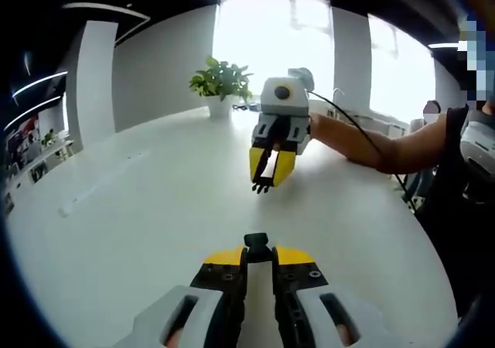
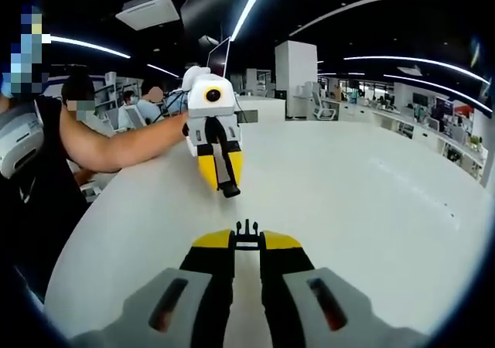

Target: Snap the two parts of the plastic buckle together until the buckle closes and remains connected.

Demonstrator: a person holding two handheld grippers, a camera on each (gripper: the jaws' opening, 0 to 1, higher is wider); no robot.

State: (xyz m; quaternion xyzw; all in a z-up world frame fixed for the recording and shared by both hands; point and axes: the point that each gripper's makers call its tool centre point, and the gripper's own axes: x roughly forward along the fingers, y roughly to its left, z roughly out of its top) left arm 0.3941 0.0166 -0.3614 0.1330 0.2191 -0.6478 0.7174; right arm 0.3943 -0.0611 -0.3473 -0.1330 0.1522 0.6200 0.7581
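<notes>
My left gripper (image 1: 257, 255) is shut on a small black buckle socket (image 1: 257, 241) that pokes out past its yellow tips. Facing it over the white table (image 1: 139, 209), my right gripper (image 1: 267, 178) hangs point-down, shut on the pronged black buckle half (image 1: 261, 184). In the right gripper view, that pronged half (image 2: 247, 230) sits pinched in my right gripper (image 2: 247, 244). The left gripper (image 2: 222, 182) is opposite it and carries the socket (image 2: 230, 189). The two halves are apart, with a stretch of bare table between them.
A potted plant (image 1: 221, 82) stands at the table's far edge by the bright windows. The person's bare arm (image 1: 371, 143) reaches in from the right. Seated people (image 2: 143, 100) and office desks (image 2: 402, 120) lie beyond the table.
</notes>
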